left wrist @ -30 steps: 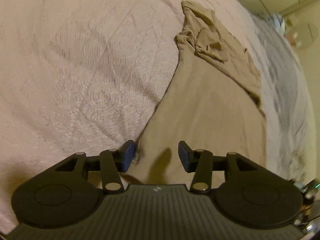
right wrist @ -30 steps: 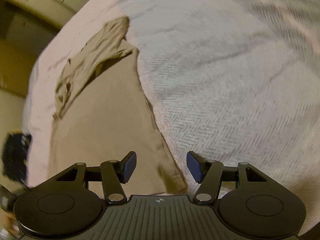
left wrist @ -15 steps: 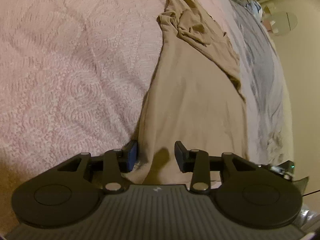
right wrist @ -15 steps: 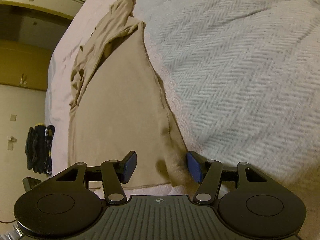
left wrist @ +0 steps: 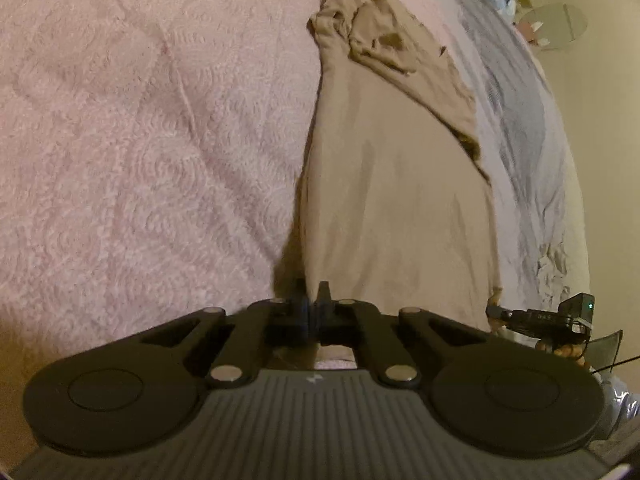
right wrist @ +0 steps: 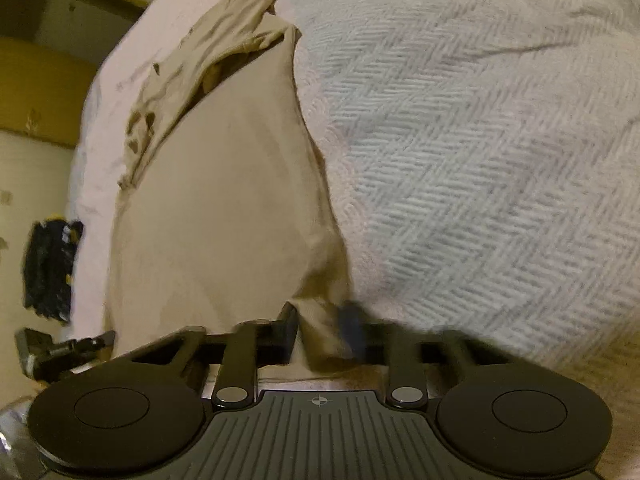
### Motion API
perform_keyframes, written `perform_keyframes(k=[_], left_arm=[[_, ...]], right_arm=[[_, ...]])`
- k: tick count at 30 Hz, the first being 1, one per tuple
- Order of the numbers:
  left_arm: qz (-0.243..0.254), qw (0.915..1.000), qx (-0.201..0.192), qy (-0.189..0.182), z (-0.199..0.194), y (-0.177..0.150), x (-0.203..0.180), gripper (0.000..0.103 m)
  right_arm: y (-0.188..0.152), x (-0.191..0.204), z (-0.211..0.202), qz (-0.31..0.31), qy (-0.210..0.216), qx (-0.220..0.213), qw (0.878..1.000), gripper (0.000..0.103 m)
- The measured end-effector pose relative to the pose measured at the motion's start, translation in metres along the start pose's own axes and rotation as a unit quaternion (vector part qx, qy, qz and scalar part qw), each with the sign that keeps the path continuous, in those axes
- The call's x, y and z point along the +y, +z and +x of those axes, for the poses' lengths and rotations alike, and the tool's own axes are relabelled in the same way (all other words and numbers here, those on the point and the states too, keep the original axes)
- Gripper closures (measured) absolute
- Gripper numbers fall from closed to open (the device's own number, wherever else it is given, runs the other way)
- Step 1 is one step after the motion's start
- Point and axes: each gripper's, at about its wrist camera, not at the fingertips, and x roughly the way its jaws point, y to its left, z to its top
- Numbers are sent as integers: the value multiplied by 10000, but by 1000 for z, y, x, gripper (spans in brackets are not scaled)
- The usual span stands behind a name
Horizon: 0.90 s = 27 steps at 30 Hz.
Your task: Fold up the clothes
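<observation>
Left tool [left wrist: 314, 312] pinching tan shirt [left wrist: 400, 208] (top rumpled)

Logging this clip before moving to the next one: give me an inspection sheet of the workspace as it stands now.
Surface: bed with a pink textured bedspread, pale herringbone weave on the far side.
Job's things: beige garment spread flat, far end bunched and wrinkled.
Clutter: nothing seen on the bed.
Grippers: left gripper jaws shut on the garment's near corner; right gripper jaws blurred, closing around the other corner, grip not certain.
Cables: thin dark cord at the frame edge.
Surroundings: dark items hanging on a wall; round mirror.
</observation>
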Motion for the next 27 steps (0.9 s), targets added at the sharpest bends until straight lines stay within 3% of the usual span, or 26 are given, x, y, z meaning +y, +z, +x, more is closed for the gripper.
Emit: perform_keyframes(k=[9,14,18,21,24,27], left_arm=[[55,9994,-248,-228,-25,5,-14,102],[-113,9962,-698,-514,-44,33,-37,102],[-335,9883,-1256,-793,-50,75,-55,102],[-627,9816,-1505,-993,-33,125,-57,102],[-676,9809,-1584,-907,-2,182,-54,102],[-1174,9778,-1557,-764,40,231,-30,100]], right_arm=[[12,5,-55,195,690,-367,9967,99],[52,21,-72,335,1205,-787,9890,99],[105,31,-80,421,1598,-1163,9794,99],[157,39,-72,567,1753,-1306,9742,99],[212,51,-46,665,1607,-1431,9743,99],[258,53,-9,1042,1295,-1499,9746,99]])
